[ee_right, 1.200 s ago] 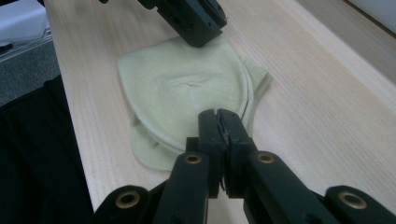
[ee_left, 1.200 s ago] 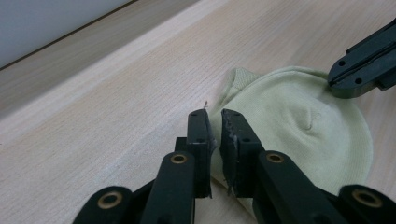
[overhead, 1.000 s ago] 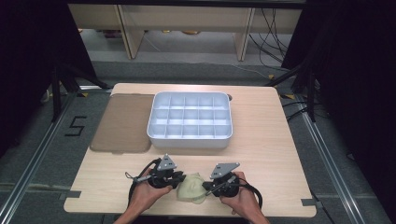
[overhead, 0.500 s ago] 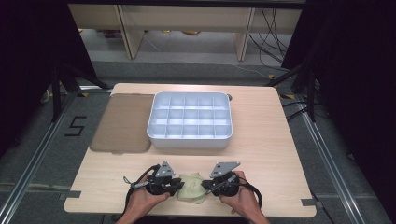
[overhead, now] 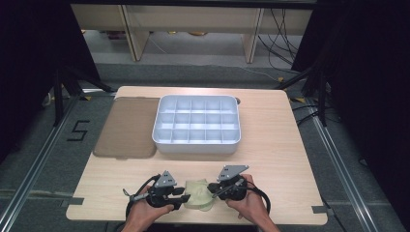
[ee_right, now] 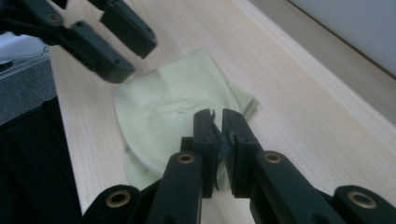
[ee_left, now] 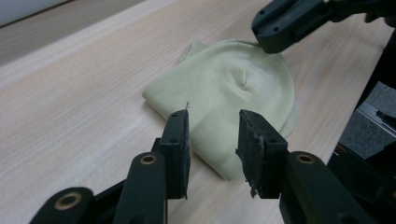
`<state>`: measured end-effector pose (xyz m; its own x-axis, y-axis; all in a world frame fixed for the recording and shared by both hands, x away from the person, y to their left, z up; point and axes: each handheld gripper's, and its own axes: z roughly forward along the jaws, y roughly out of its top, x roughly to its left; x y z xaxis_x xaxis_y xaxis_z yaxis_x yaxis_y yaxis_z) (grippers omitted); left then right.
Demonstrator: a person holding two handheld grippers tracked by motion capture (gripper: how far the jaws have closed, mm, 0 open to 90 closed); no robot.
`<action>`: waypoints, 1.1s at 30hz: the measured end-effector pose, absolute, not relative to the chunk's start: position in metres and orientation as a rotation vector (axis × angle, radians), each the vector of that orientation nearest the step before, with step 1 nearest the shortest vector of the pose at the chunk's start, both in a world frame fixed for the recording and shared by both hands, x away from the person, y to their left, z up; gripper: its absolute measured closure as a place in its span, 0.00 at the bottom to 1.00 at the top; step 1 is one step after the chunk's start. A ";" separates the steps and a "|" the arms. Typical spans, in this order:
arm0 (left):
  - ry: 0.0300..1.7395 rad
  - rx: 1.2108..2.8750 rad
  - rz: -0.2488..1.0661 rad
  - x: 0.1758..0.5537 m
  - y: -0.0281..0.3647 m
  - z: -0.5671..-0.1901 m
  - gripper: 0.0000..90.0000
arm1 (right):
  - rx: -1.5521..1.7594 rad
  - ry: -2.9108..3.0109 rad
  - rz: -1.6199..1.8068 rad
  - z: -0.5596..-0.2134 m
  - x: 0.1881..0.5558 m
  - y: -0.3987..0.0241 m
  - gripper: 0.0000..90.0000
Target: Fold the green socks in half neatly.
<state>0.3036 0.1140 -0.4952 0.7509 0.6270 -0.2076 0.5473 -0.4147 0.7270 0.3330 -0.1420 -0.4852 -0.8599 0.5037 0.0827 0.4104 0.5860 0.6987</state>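
A folded pale green cloth (overhead: 198,194) lies flat near the table's front edge, between the two hands. My left gripper (overhead: 183,197) sits low at the cloth's left side. Its jaws have just been opening, and in the left gripper view the left gripper (ee_left: 212,116) stands open over the near corner of the cloth (ee_left: 233,79), its pads apart from the fabric. My right gripper (ee_right: 217,114) is shut at the cloth's (ee_right: 159,102) right edge, where creases run up to its tips. The right gripper (ee_left: 275,37) rests on the cloth's far rim.
A white tray (overhead: 196,145) with several empty compartments stands at the middle of the table. A flat brown lid (overhead: 126,126) lies to its left. The table's front edge runs just below both hands. Bare wood lies between the tray and the cloth.
My left gripper has slid a little back and to the left, and its jaws have parted off the cloth. The right gripper has stayed put.
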 end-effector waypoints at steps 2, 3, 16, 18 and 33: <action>0.909 2.083 0.112 0.301 0.115 -0.495 0.68 | 0.769 2.686 1.133 -0.485 0.336 -0.141 0.94; 0.902 2.114 0.116 0.301 0.117 -0.495 0.67 | 0.776 2.678 1.139 -0.486 0.337 -0.140 0.94; 1.028 2.074 -0.010 0.306 0.119 -0.503 0.57 | 0.772 2.722 1.036 -0.492 0.337 -0.134 0.93; 1.036 2.076 -0.010 0.308 0.117 -0.504 0.56 | 0.724 2.722 1.028 -0.495 0.336 -0.133 0.93; 1.003 2.151 -0.015 0.313 0.105 -0.508 0.71 | 0.725 2.724 1.001 -0.496 0.325 -0.132 0.92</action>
<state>0.3129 0.1053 -0.5080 0.6931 0.6539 -0.3033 0.6625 -0.4120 0.6256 0.3249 -0.1321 -0.4955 -0.8719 0.4890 0.0249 0.3888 0.6605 0.6423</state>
